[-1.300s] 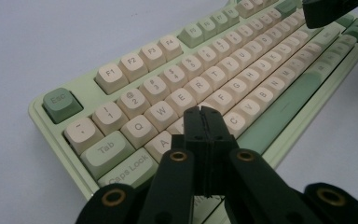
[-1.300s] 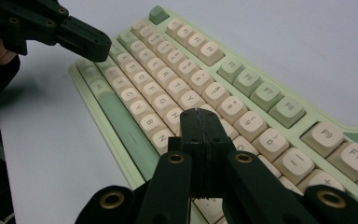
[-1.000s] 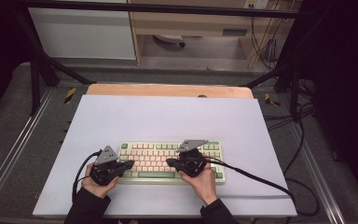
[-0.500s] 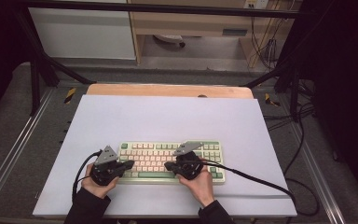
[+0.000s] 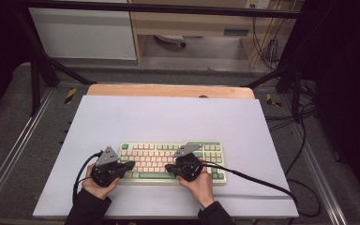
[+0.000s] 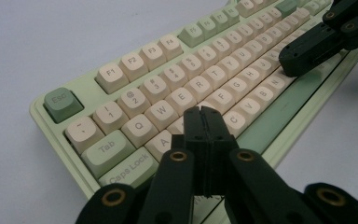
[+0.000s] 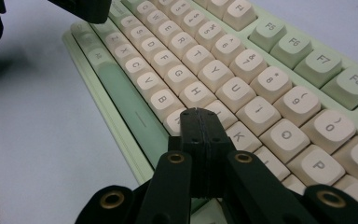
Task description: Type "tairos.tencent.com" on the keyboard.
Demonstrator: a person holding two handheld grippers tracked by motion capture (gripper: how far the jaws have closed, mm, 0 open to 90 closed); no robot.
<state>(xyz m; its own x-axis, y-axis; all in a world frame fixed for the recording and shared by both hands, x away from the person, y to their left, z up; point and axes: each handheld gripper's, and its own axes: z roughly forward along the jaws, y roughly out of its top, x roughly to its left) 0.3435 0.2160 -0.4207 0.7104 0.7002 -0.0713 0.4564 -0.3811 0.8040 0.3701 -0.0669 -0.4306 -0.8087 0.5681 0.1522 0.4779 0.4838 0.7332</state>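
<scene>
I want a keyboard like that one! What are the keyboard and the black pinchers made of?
The keyboard looks like plastic: smooth, matte cream and green keycaps with printed letters on a pale green case. The left gripper and right gripper look like hard black plastic, dull and a bit grainy, maybe printed; the brass-coloured rings at their joints look like metal. Both are shut, tips over the keys.

keyboard (image 6: 158,93) keys reading esc, tab, caps lock, f1 to f4, letters

A pale lilac-white surface (image 5: 168,117), with a strip of bare wood (image 5: 168,90) along its far edge, carries a green keyboard (image 5: 218,161) with cream keys, lying square near the person's side, slightly right of centre.
</scene>
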